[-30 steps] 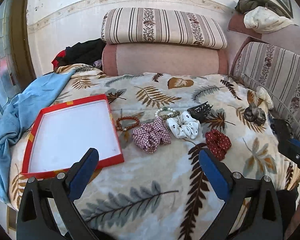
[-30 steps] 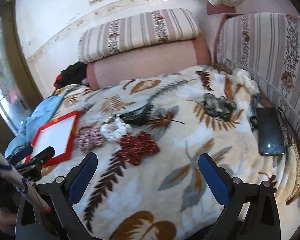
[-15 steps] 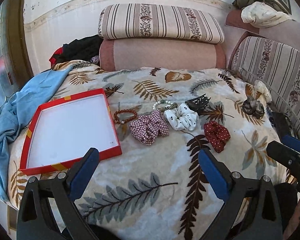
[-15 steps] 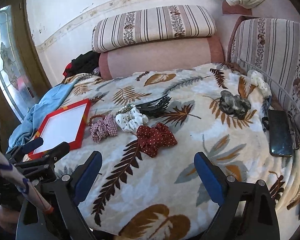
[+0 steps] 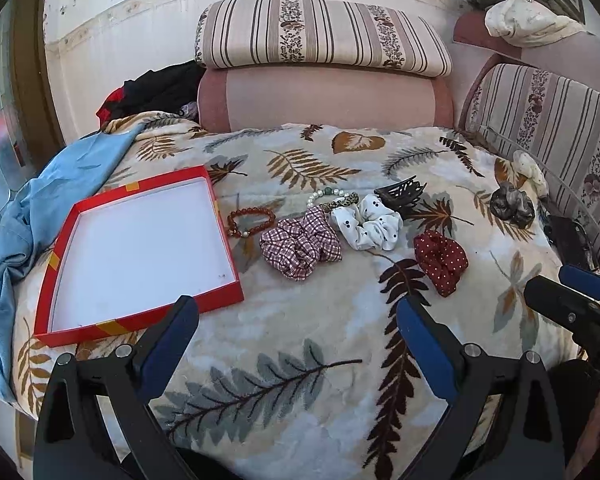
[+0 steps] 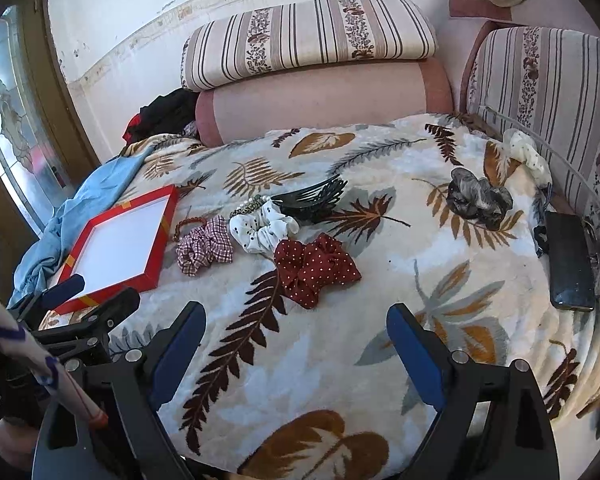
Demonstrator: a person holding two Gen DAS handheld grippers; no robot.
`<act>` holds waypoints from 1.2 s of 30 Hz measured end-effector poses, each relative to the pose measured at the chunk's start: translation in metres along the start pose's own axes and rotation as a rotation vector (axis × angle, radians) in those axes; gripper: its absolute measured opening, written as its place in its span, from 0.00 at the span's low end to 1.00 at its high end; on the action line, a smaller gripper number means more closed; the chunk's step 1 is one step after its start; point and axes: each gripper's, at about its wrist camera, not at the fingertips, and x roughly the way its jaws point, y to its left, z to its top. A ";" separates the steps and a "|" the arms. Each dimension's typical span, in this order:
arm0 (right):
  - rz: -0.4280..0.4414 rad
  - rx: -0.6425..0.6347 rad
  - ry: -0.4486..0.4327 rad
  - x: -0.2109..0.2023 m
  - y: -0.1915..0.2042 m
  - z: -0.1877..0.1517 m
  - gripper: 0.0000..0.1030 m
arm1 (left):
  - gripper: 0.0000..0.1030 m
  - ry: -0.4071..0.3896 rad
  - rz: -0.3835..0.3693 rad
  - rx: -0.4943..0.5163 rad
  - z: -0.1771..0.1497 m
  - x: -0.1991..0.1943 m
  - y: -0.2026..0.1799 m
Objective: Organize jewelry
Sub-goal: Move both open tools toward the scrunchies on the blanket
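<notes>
A leaf-patterned blanket (image 5: 300,344) covers the seat, and the jewelry and hair things lie on it in a loose row. At the left stands a shallow red box (image 5: 60,240) with a white floor; nothing lies in it. Just right of the box is a brown bead bracelet (image 5: 250,221), close to the box wall but apart from it. Next comes a checked scrunchie (image 5: 300,242), and beyond its far edge a pearl bracelet (image 5: 326,193) lies together with a leopard-print band (image 5: 344,201). A white dotted scrunchie (image 5: 368,222) lies right of the checked one, and a black claw clip (image 5: 401,192) touches its far right side. A dark red dotted scrunchie (image 5: 441,261) lies further right and nearer. Well apart, near the right cushion, sit a grey scrunchie (image 5: 512,204) and a cream scrunchie (image 5: 531,168), and a black phone (image 6: 570,266) lies by the right edge.

The left gripper (image 5: 296,334) hovers over the near part of the blanket, between the box and the dark red scrunchie; its jaws stand wide and hold nothing. The right gripper (image 6: 294,342) hangs just near of the dark red scrunchie, jaws wide too, with only blanket between them. A blue cloth (image 5: 40,200) is bunched at the left of the box.
</notes>
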 end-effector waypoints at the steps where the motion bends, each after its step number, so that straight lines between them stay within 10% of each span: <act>1: 0.000 0.000 0.001 0.001 0.000 0.001 0.92 | 0.96 0.001 0.003 0.000 0.000 0.001 0.000; 36: 0.027 0.029 0.147 0.090 0.006 0.023 0.92 | 0.96 0.080 0.014 -0.033 -0.003 0.039 0.022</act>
